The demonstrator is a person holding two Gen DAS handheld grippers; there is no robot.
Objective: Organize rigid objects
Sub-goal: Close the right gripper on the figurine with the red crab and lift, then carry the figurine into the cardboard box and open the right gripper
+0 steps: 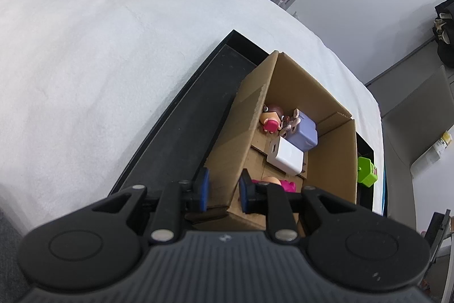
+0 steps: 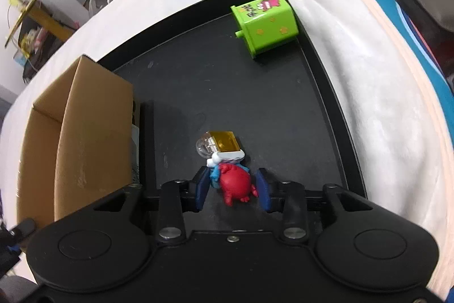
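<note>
The red figurine (image 2: 237,183) is lying on the black tray (image 2: 283,110), directly between the blue pads (image 2: 262,186) of the right gripper (image 2: 231,189), well apart from the cardboard box (image 2: 93,129) at the tray's left side. Its long axis is running roughly along the line of the fingers, slightly tilted, with the blue and white part toward a small yellow and clear toy (image 2: 220,144) that is touching it on the far side. The right jaws are standing partly open around the figurine: a narrow gap is seen at the right pad, while the left pad is lying just beside the blue part, and contact there cannot be told. Nothing is being gripped firmly yet. A green toy box (image 2: 266,24) is resting on its side at the far corner of the tray.

The left gripper (image 1: 224,193) is closed on the near wall of the cardboard box (image 1: 229,149), which is being steadied. Inside the box a white charger (image 1: 286,155), a lilac block (image 1: 303,129) and pink dolls (image 1: 271,122) are already lying. The right gripper is judged the nearer one for the pick.
</note>
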